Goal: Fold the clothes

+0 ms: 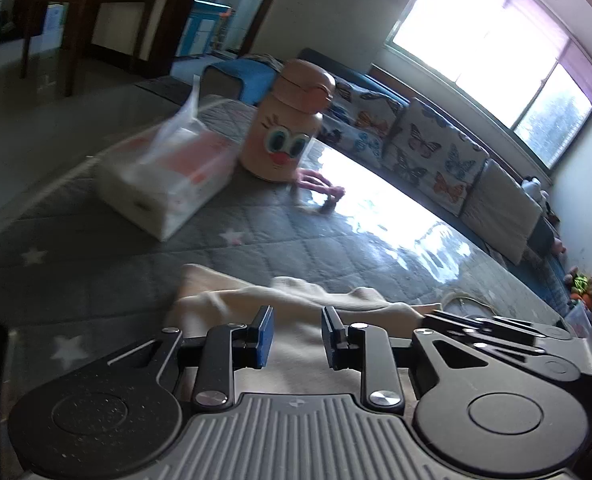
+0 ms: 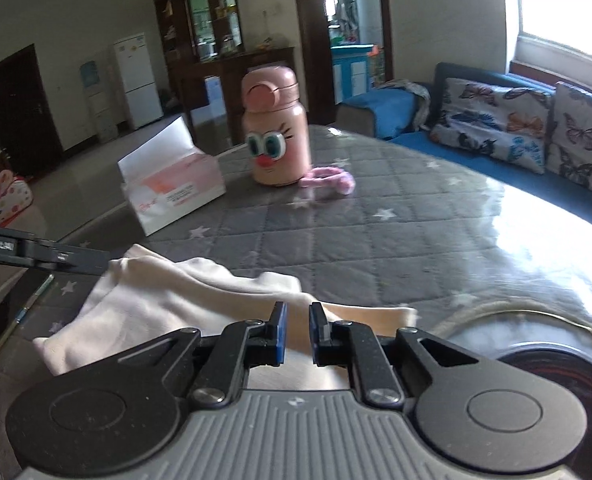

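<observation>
A cream garment (image 1: 224, 304) lies crumpled on the grey star-quilted table cover (image 1: 96, 280), near its front edge. My left gripper (image 1: 298, 314) hovers over the garment with its blue-padded fingers apart and cloth showing in the gap. In the right wrist view the same garment (image 2: 156, 300) spreads left of and under my right gripper (image 2: 298, 308). The right jaws stand a narrow gap apart at the cloth's right edge, gripping nothing that I can see. The right gripper's body (image 1: 492, 330) lies just right of the left one, and the left gripper's body (image 2: 56, 258) reaches in from the left.
A pink cartoon-face bottle (image 2: 274, 140) stands at the table's far side with a pink strap (image 2: 332, 178) beside it. A white and pink tissue box (image 2: 172, 192) sits left of the bottle. A blue sofa with butterfly cushions (image 2: 496, 120) runs along the right.
</observation>
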The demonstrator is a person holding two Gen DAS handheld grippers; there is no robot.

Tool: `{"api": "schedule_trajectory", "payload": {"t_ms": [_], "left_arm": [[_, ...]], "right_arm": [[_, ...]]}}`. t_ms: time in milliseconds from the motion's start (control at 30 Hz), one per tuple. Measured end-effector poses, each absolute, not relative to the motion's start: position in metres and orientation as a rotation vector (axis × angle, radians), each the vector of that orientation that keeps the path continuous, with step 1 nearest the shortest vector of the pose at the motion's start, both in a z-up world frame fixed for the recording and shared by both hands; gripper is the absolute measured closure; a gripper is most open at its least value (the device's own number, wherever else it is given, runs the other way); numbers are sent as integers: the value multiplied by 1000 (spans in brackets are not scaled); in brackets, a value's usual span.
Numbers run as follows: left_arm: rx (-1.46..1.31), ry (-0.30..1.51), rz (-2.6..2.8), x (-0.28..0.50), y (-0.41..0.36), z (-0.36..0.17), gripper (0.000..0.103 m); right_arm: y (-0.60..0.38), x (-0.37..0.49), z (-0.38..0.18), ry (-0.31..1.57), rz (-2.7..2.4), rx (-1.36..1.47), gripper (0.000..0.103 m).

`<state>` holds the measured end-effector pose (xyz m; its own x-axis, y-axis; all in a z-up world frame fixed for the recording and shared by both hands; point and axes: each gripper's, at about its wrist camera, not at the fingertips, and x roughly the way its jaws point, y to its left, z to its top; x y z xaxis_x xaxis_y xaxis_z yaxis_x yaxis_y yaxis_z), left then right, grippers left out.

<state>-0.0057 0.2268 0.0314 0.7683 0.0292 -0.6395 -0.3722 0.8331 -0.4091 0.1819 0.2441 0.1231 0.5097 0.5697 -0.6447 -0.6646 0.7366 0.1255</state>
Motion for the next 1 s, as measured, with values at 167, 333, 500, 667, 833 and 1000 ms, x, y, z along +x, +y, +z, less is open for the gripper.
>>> {"api": "schedule_trajectory", "payload": {"t_ms": [167,333,500,667,833,1000], "left_arm": [[-541,696,216,16,225,20,75],[-551,733,238,27,231,5,75],[-560,741,244,27,232,-1,75],[-538,721,205,19,219,11,75],[-508,714,116,8,193,22,75],[-479,732,74,1,173,15,75]], "right_arm": [[267,192,112,748,778,-169,91],[278,205,97,780,772,-165,91],[273,206,100,783,794,-161,90],[260,196,113,780,816,-183,83],[247,173,120,781,839,-220,83],[228,145,124,775,853,-241,83]]}}
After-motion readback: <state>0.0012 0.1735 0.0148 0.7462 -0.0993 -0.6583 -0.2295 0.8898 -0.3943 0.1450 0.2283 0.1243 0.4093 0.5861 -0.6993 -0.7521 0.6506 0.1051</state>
